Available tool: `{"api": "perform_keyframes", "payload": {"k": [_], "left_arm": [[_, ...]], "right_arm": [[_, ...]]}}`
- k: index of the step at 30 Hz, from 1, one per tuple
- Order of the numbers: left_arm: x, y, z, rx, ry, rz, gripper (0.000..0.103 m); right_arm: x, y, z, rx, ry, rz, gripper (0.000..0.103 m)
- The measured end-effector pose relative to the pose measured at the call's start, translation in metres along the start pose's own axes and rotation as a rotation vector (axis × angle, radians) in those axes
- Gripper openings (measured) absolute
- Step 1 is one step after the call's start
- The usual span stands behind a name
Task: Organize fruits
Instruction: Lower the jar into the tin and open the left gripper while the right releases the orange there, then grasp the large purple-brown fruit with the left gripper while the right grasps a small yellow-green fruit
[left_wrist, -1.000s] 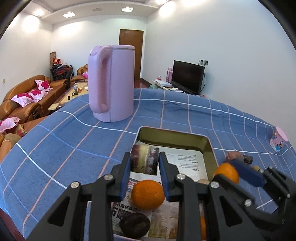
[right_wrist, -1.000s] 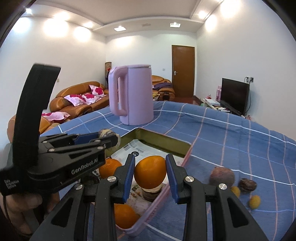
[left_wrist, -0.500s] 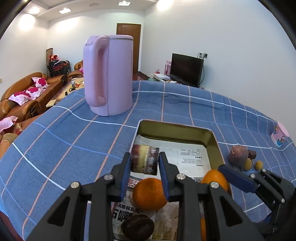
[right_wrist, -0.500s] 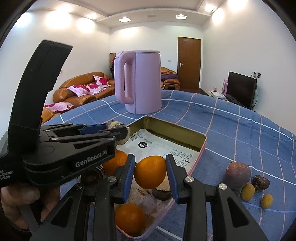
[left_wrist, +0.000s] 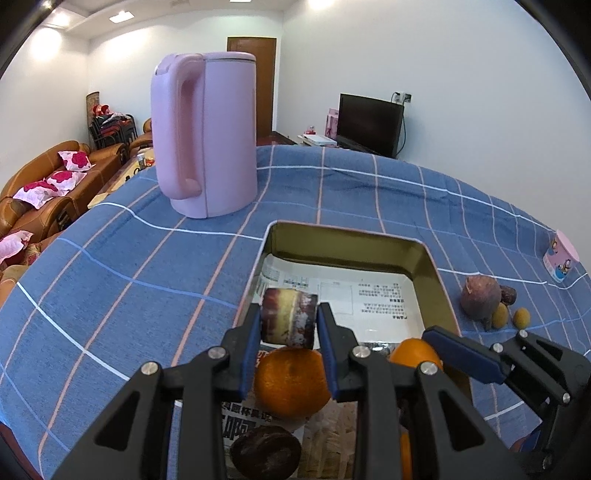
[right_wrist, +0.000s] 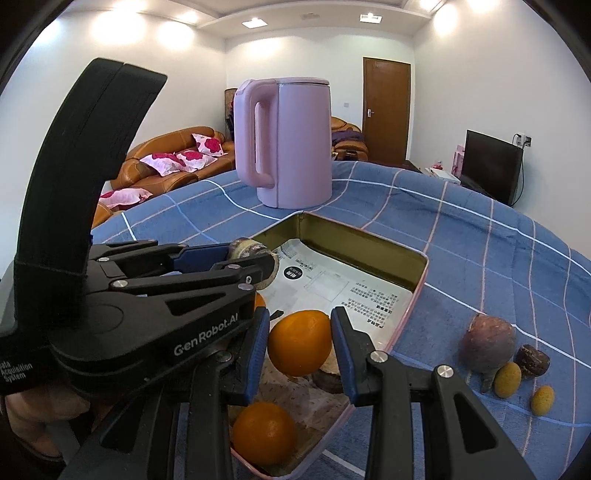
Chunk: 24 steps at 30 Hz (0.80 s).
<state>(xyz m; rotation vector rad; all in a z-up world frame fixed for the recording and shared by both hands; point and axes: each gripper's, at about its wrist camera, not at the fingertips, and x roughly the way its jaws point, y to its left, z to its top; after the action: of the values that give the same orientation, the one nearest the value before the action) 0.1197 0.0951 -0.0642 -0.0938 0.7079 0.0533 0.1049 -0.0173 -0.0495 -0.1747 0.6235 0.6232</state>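
Observation:
My left gripper (left_wrist: 289, 325) is shut on a cut piece of purple fruit (left_wrist: 290, 322) and holds it over the paper-lined metal tray (left_wrist: 347, 243). My right gripper (right_wrist: 300, 345) is shut on an orange (right_wrist: 300, 347) above the tray's (right_wrist: 419, 291) near right part. The left gripper also shows in the right wrist view (right_wrist: 255, 258). Another orange (left_wrist: 291, 384) and a dark round fruit (left_wrist: 266, 450) lie in the tray. A further orange (right_wrist: 264, 432) lies at the tray's near corner.
A tall pink kettle (left_wrist: 205, 136) stands on the blue checked tablecloth (left_wrist: 110, 266) beyond the tray. A purple fruit (right_wrist: 487, 343), a dark one (right_wrist: 532, 360) and two small yellow fruits (right_wrist: 508, 374) lie right of the tray. A small pink cup (left_wrist: 561, 254) stands far right.
Both grippers have moved forward over the tray, each keeping its fruit. The kettle and tray look closer.

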Motion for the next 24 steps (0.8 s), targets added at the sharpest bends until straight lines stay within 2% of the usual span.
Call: {"api": "perform_keyframes", "payload": {"k": [3,7,9,10,12,14,24], "left_arm": [[0.001,0.000,0.000,0.000,0.003,0.003,0.032],[-0.001,0.000,0.000,0.007,-0.003,0.008,0.034],[-0.002,-0.001,-0.001,0.013,-0.005,0.009,0.038],[-0.003,-0.001,-0.001,0.013,-0.009,0.012,0.050],[-0.008,-0.003,-0.001,0.015,-0.018,0.001,0.061],[-0.014,-0.007,-0.002,0.030,-0.039,0.022,0.077],[-0.029,-0.017,0.002,0.049,-0.067,0.027,0.079]], "right_arm": [[0.001,0.000,0.000,0.000,0.007,-0.002,0.038],[0.005,0.002,0.001,-0.010,0.025,0.000,0.052],[0.005,0.002,0.001,-0.013,0.020,-0.004,0.053],[0.004,0.002,0.000,-0.012,0.016,-0.006,0.053],[0.003,0.001,0.000,-0.007,0.012,-0.008,0.055],[0.002,0.000,0.000,-0.002,0.006,-0.009,0.058],[-0.009,0.000,-0.005,0.000,-0.019,-0.021,0.058]]}}
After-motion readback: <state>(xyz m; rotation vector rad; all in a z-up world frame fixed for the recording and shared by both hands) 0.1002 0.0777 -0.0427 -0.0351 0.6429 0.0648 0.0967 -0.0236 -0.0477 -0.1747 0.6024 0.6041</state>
